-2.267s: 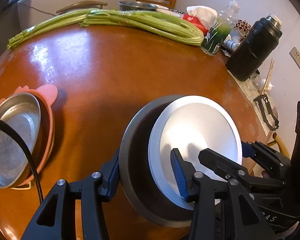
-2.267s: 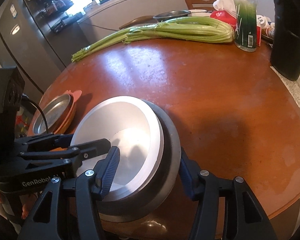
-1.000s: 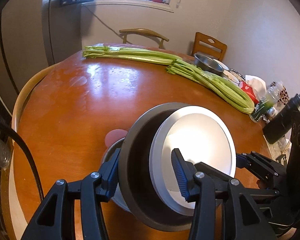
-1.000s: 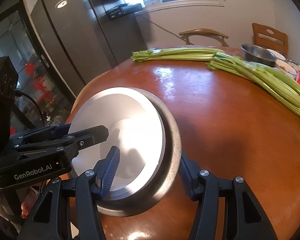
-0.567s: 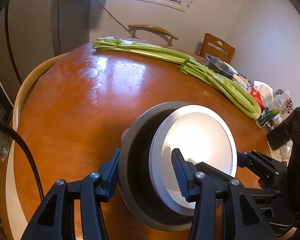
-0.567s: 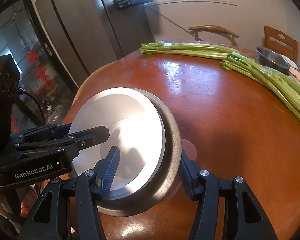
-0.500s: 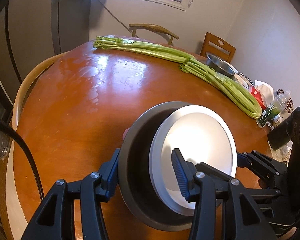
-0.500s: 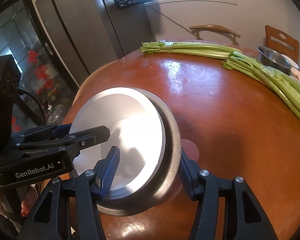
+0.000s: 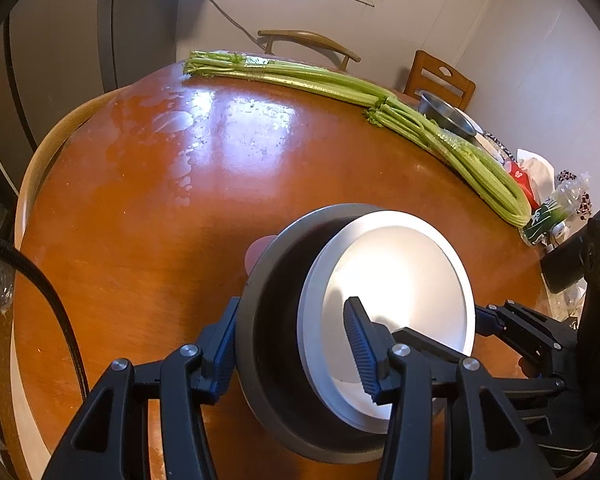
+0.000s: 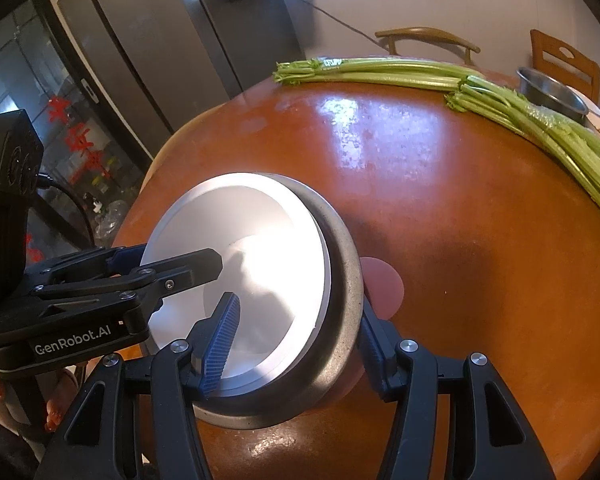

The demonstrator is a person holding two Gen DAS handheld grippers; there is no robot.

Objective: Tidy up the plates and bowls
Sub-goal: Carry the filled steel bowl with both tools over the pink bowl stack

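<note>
A white bowl (image 9: 396, 280) (image 10: 260, 276) is nested inside a dark grey bowl (image 9: 276, 320) (image 10: 340, 340). My left gripper (image 9: 296, 344) is shut on the rims of both bowls from one side. My right gripper (image 10: 296, 340) is shut on the opposite rims. Both hold the stack above the round brown table (image 9: 160, 200) (image 10: 460, 208). A pink plate's ear (image 9: 256, 252) (image 10: 382, 284) peeks out from under the stack; the rest of that plate is hidden.
Long celery stalks (image 9: 380, 108) (image 10: 500, 92) lie across the far side. A steel bowl (image 9: 448, 116) (image 10: 552, 94) sits behind them. A bottle (image 9: 556, 208), a dark flask (image 9: 568, 268) and packets stand at the right edge. Chairs and a fridge (image 10: 160, 40) surround the table.
Both grippers have carried the bowl stack to the left, over the pink plate with the steel dish, which is now hidden except for one ear. The grips have not changed.
</note>
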